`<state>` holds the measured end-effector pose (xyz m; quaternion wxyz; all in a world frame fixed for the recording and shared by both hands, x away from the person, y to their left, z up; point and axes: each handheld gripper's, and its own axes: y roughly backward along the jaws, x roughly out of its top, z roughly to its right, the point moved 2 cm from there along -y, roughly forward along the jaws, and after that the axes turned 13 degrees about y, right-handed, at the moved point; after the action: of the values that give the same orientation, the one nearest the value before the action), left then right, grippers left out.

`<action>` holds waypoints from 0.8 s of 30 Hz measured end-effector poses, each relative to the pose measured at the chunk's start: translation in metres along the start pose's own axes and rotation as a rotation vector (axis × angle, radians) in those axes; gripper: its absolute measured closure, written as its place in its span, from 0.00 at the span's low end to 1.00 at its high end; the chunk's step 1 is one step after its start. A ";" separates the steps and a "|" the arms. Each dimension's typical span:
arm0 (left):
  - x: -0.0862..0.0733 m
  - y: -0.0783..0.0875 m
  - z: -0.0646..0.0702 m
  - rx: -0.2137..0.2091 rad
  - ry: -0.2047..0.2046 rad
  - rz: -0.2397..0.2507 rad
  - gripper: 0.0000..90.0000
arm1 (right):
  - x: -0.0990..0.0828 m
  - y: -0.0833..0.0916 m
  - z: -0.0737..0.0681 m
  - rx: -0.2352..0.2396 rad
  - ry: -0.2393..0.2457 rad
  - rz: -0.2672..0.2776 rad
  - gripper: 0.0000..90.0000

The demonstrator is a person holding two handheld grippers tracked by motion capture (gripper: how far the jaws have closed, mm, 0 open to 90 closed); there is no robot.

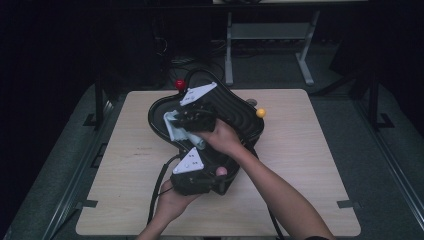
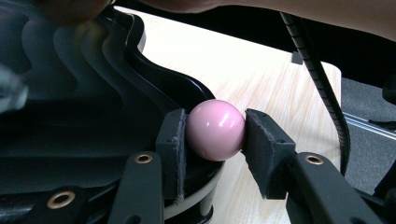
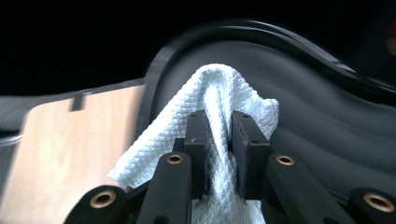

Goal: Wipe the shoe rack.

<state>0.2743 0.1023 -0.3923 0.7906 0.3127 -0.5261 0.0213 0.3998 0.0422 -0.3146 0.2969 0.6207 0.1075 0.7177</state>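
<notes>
A black ridged tray (image 1: 245,117) with a wavy outline lies mid-table. At its near corner a pink ball (image 2: 215,129) sits on the rim (image 2: 154,79), and my left gripper (image 2: 215,140) is shut on that ball, one pad on each side. In the high view the pink ball (image 1: 221,171) peeks out beside the left gripper (image 1: 192,175). My right gripper (image 3: 218,144) is shut on a bunched white waffle-weave cloth (image 3: 210,98), which rests against the tray's inner surface (image 3: 327,121). From above, the cloth (image 1: 175,125) lies at the tray's left part under the right gripper (image 1: 192,117).
A red ball (image 1: 180,84) sits at the tray's far corner and a yellow ball (image 1: 260,113) at its right corner. The light wooden tabletop (image 1: 310,165) surrounds the tray. Cables (image 1: 160,185) trail from the grippers toward the near edge. A grey metal stand (image 1: 270,35) rises beyond the table.
</notes>
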 end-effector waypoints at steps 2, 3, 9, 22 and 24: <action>0.000 0.000 0.000 0.000 0.004 0.001 0.67 | 0.007 -0.003 -0.005 0.006 0.045 -0.005 0.86; 0.000 0.000 0.000 0.000 0.002 0.000 0.67 | 0.009 -0.004 -0.003 0.010 0.038 -0.008 0.86; 0.000 0.000 0.000 0.005 -0.001 0.003 0.67 | 0.010 -0.005 0.017 -0.031 -0.019 -0.018 0.86; 0.000 0.000 0.000 0.002 -0.002 0.005 0.67 | 0.023 -0.014 0.018 -0.014 -0.003 -0.002 0.86; 0.000 0.000 0.000 0.000 0.000 0.005 0.67 | 0.028 -0.018 0.010 -0.011 0.036 -0.004 0.86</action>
<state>0.2743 0.1027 -0.3926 0.7904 0.3115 -0.5270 0.0232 0.4135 0.0695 -0.2989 0.2996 0.6059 0.1101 0.7287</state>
